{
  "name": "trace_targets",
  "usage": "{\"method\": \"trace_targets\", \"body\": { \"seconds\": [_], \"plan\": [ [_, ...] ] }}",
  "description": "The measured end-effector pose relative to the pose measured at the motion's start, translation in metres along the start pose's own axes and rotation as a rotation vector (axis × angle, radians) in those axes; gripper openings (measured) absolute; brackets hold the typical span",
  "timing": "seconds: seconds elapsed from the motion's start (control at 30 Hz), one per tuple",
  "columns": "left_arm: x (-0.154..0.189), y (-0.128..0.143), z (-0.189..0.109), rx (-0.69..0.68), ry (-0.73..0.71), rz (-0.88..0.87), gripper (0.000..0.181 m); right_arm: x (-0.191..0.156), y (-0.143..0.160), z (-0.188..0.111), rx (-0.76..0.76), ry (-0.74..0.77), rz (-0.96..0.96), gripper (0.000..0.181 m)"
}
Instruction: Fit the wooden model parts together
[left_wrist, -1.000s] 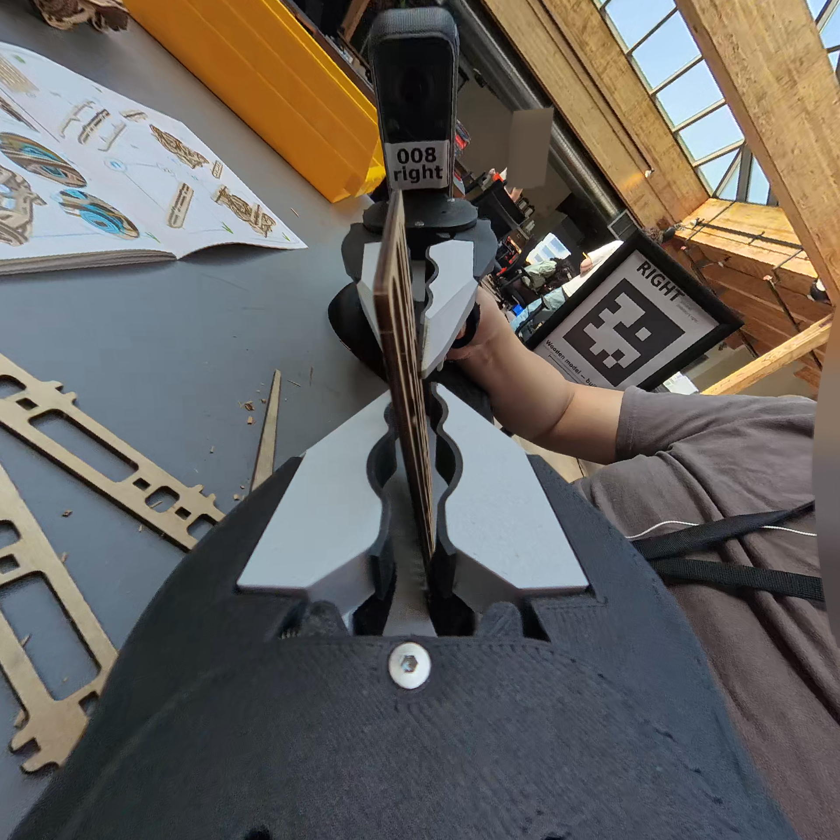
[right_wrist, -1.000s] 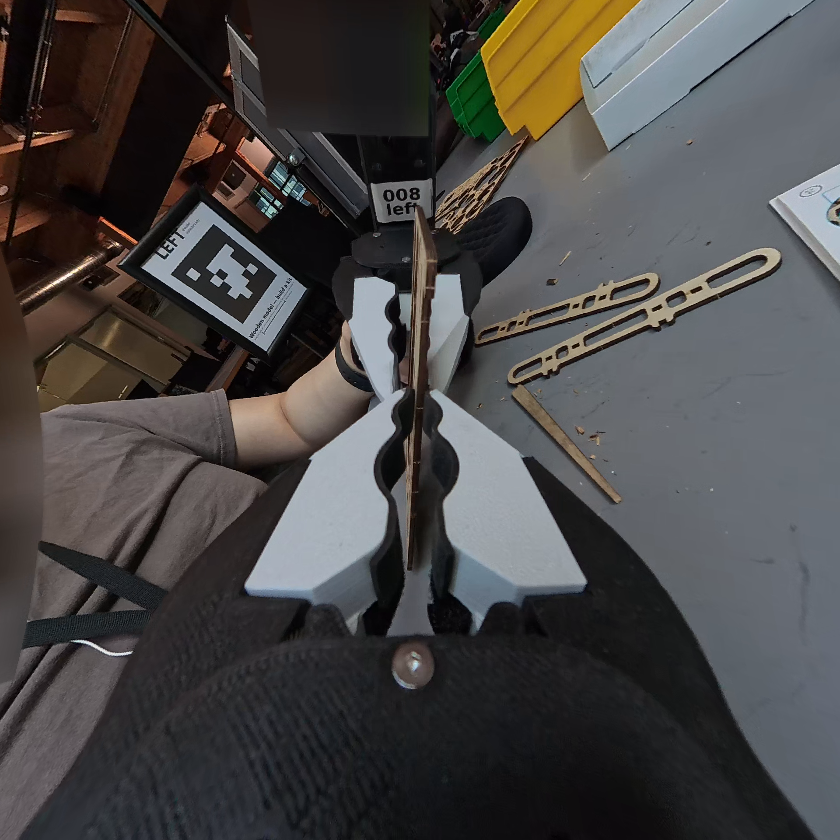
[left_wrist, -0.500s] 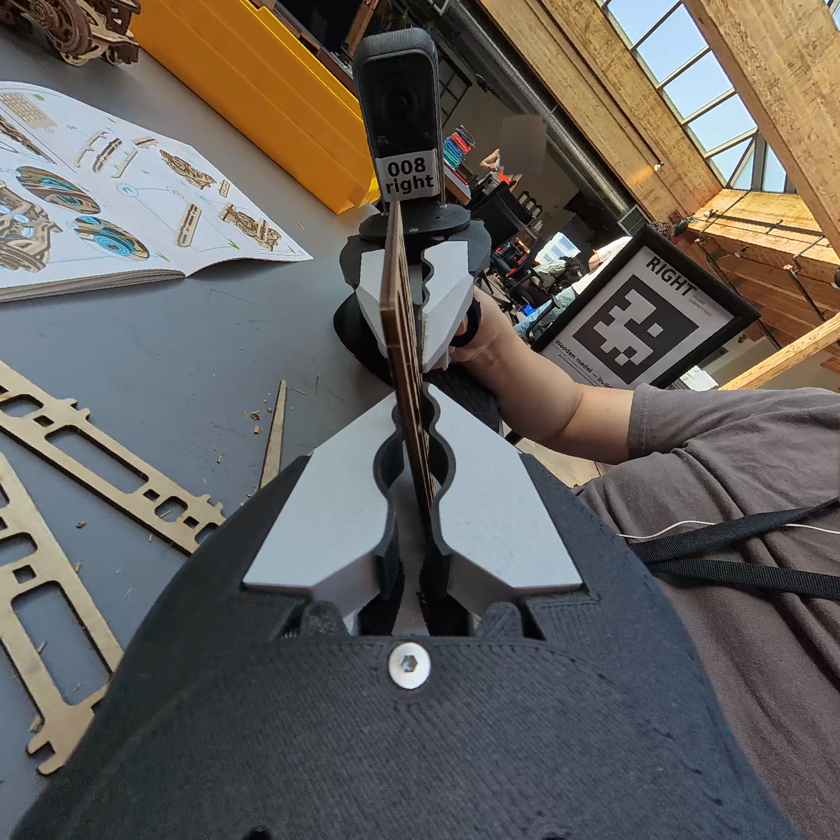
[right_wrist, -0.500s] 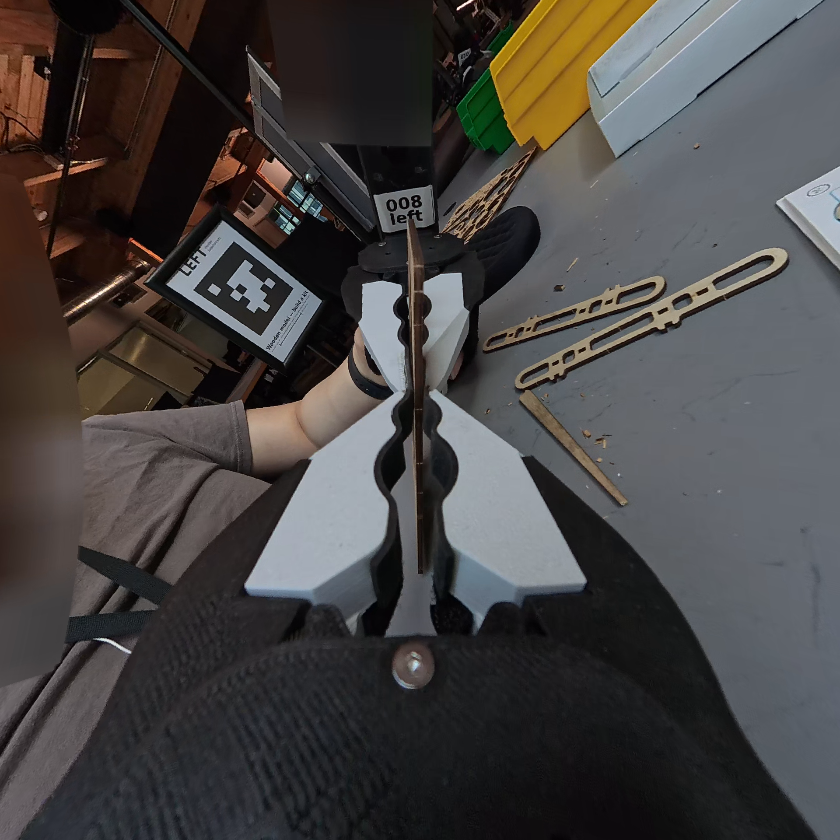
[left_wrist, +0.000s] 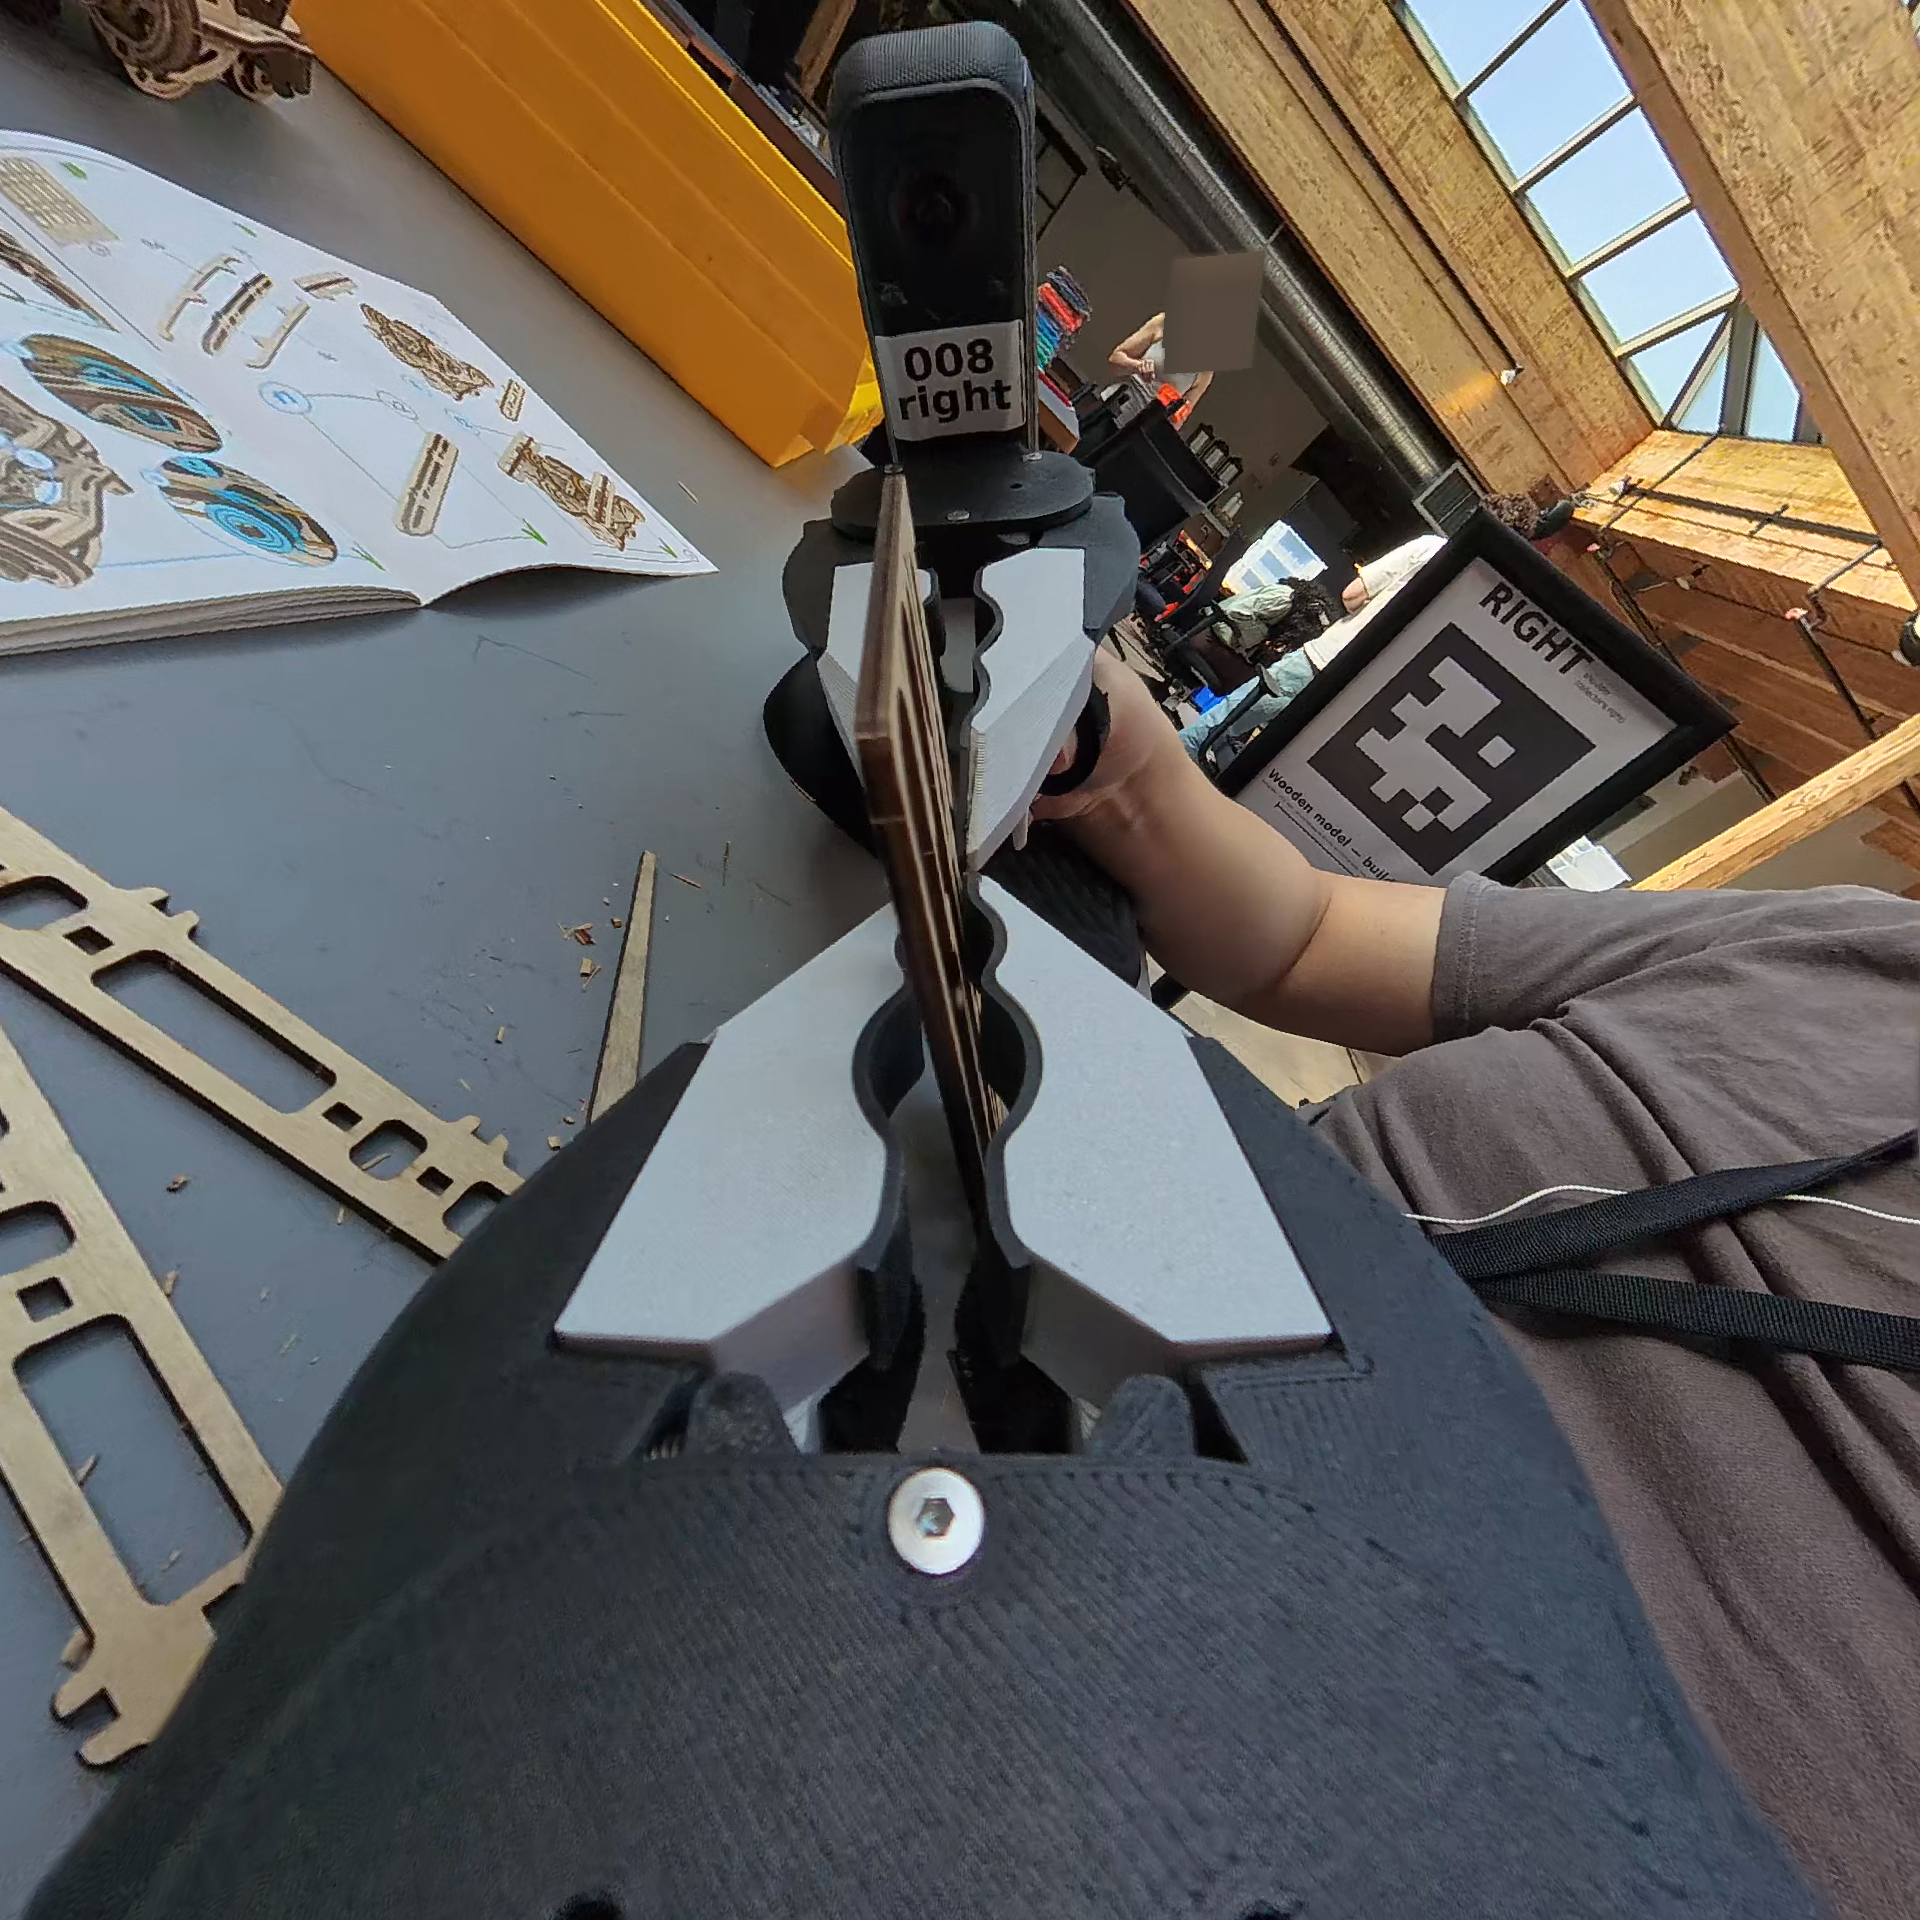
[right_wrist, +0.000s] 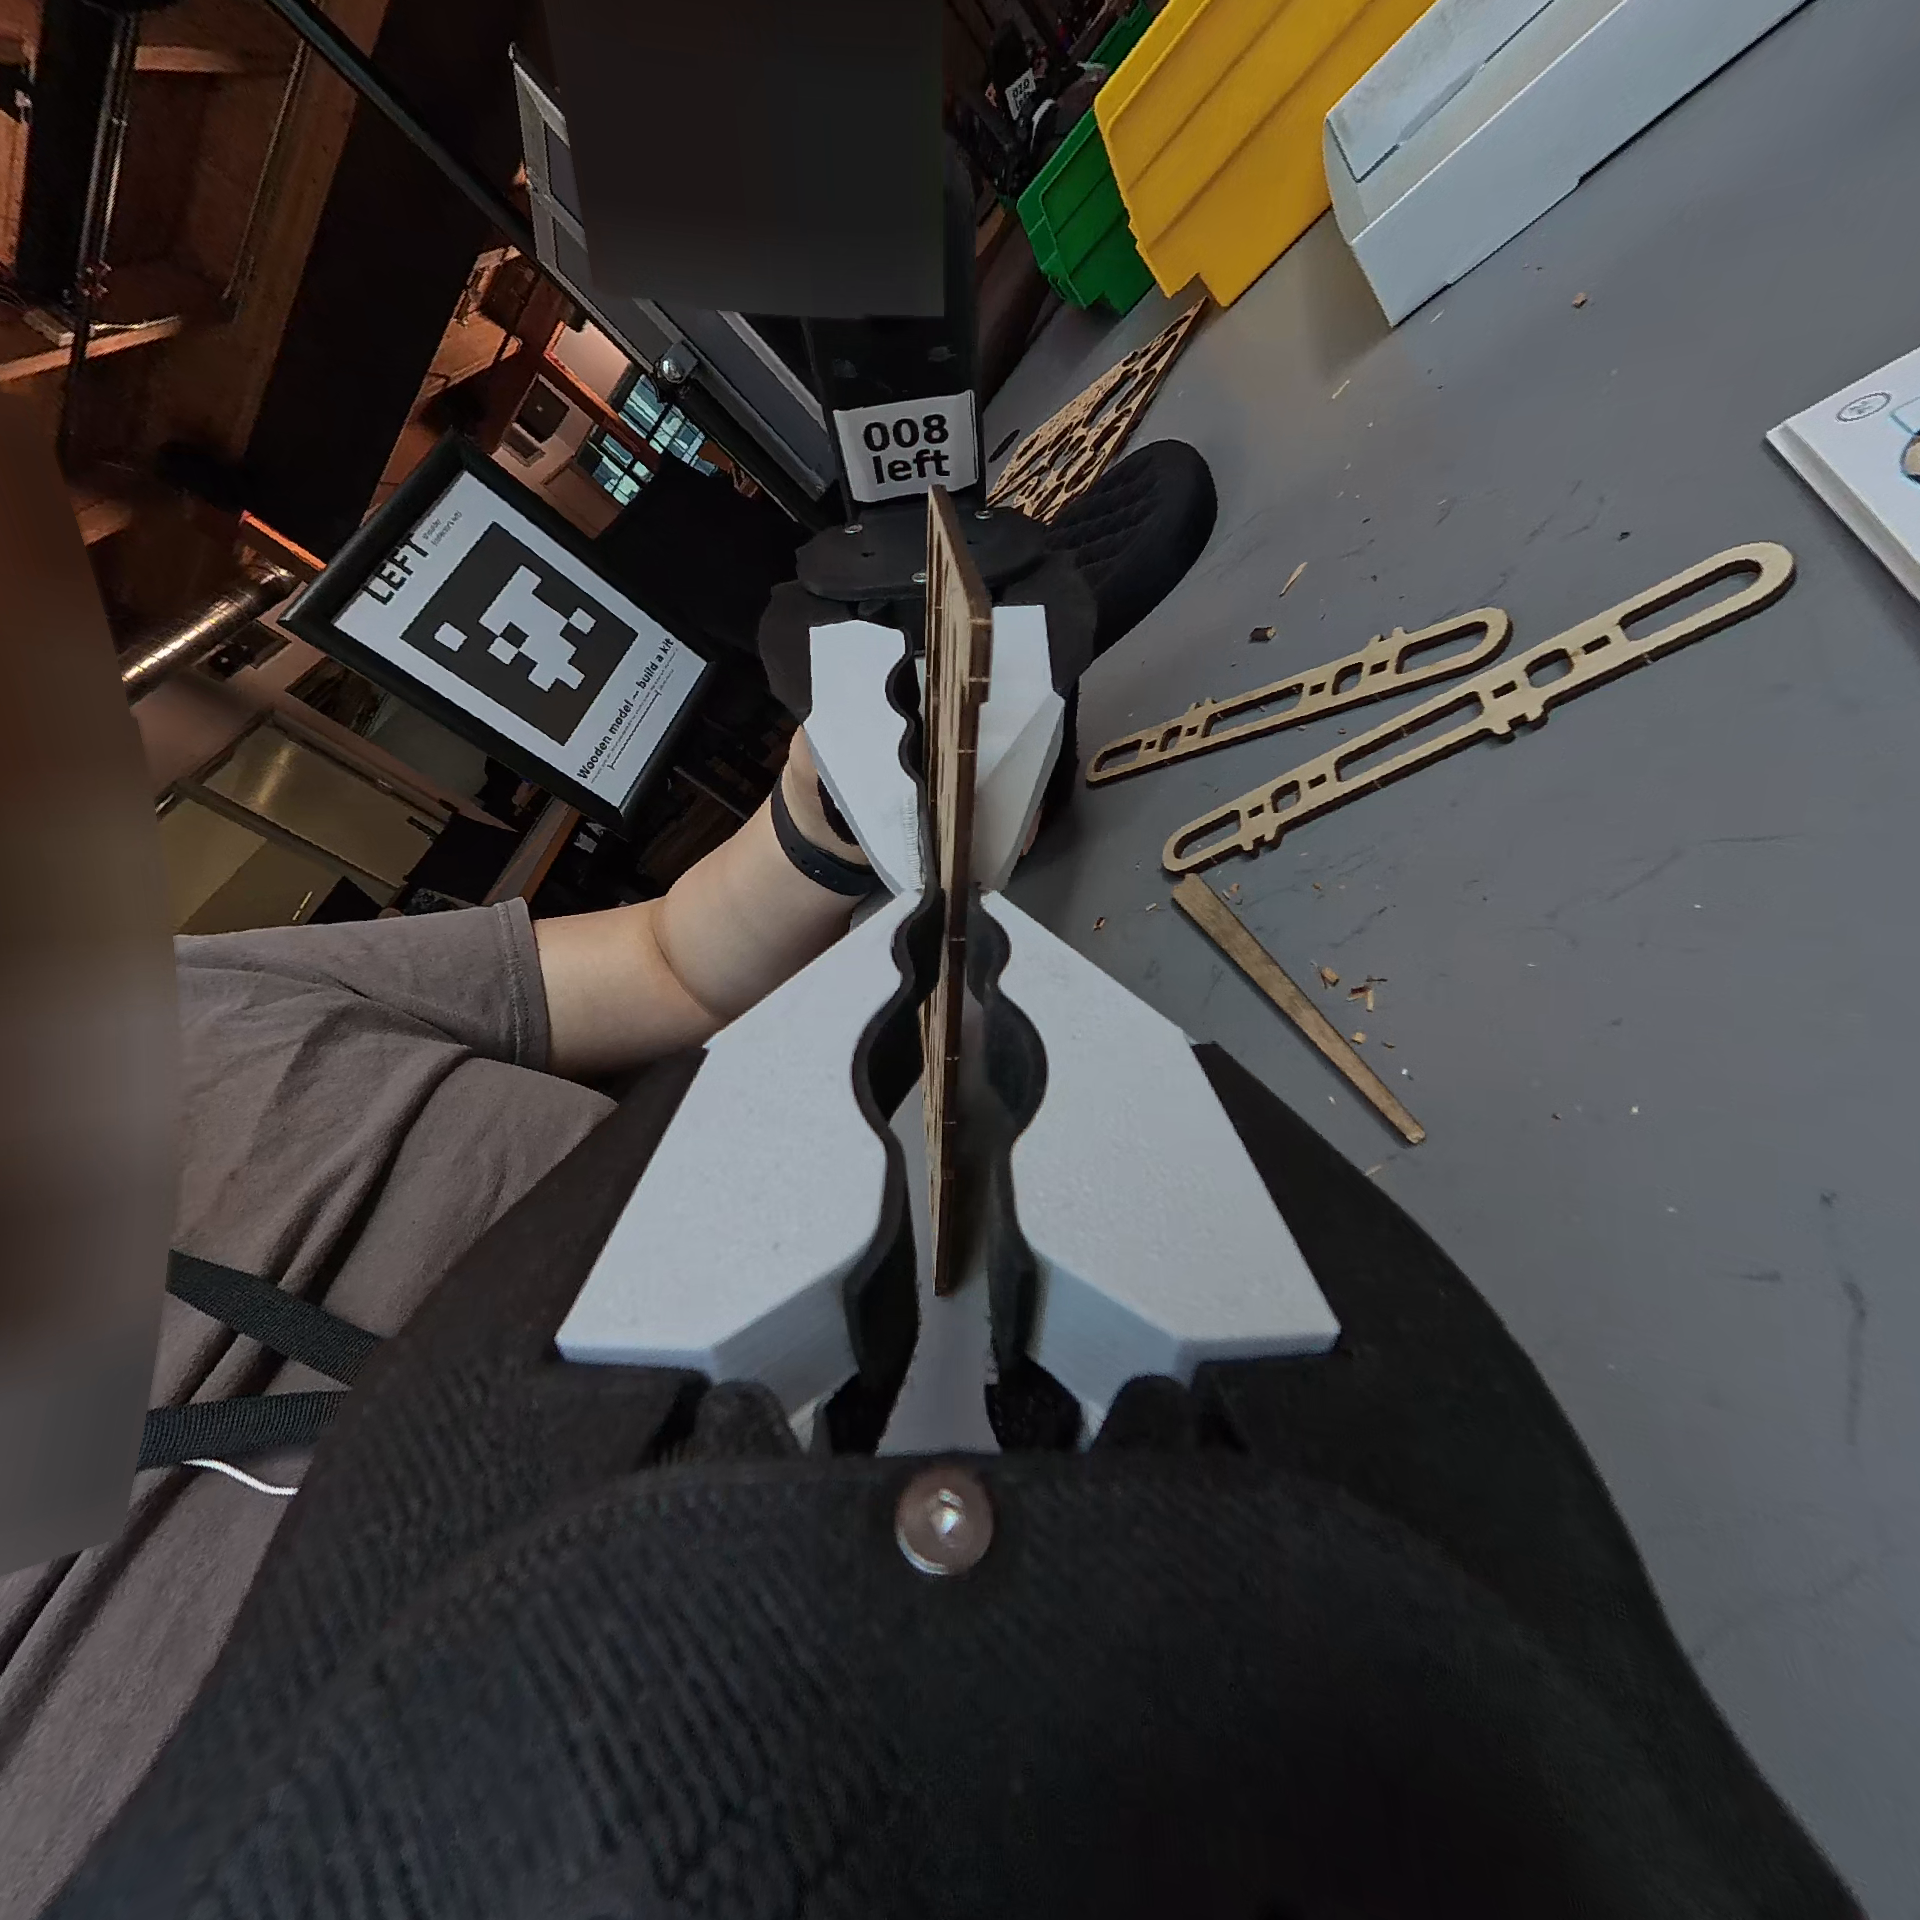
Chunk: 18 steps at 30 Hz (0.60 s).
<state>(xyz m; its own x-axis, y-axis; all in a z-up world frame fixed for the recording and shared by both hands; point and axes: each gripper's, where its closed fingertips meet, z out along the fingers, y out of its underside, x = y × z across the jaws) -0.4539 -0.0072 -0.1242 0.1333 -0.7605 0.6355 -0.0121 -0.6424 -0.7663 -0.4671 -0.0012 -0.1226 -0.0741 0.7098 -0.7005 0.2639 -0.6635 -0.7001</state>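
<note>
A thin laser-cut wooden panel (left_wrist: 914, 831) is held edge-on above the grey table, between my two grippers, which face each other. My left gripper (left_wrist: 940, 914) is shut on one end of it. My right gripper (right_wrist: 945, 909) is shut on the other end of the panel (right_wrist: 951, 727). The right gripper (left_wrist: 930, 800) shows beyond the panel in the left wrist view, and the left gripper (right_wrist: 940, 862) shows beyond it in the right wrist view. Two slotted wooden strips (right_wrist: 1455, 717) and a thin wooden stick (right_wrist: 1299, 1008) lie on the table beside the grippers.
An open instruction booklet (left_wrist: 260, 436) and yellow bins (left_wrist: 623, 197) lie on the table's far side. A white box (right_wrist: 1558, 125), a green bin (right_wrist: 1070, 229) and a cut-out wooden sheet (right_wrist: 1101, 405) are there too. The person's torso and arms are close behind both grippers.
Both grippers keep their hold on the panel. The pair has shifted and tilted slightly, so a little more of the panel's face shows in the right wrist view.
</note>
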Motion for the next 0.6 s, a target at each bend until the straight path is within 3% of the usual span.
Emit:
{"method": "trace_targets", "body": {
  "seconds": [0.6],
  "plan": [
    [0.0016, 0.0023, 0.0006, 0.002, 0.007, -0.025, 0.0, -0.0024, 0.0027, 0.0009, -0.016, -0.021, -0.004, 0.0]
  ]
}}
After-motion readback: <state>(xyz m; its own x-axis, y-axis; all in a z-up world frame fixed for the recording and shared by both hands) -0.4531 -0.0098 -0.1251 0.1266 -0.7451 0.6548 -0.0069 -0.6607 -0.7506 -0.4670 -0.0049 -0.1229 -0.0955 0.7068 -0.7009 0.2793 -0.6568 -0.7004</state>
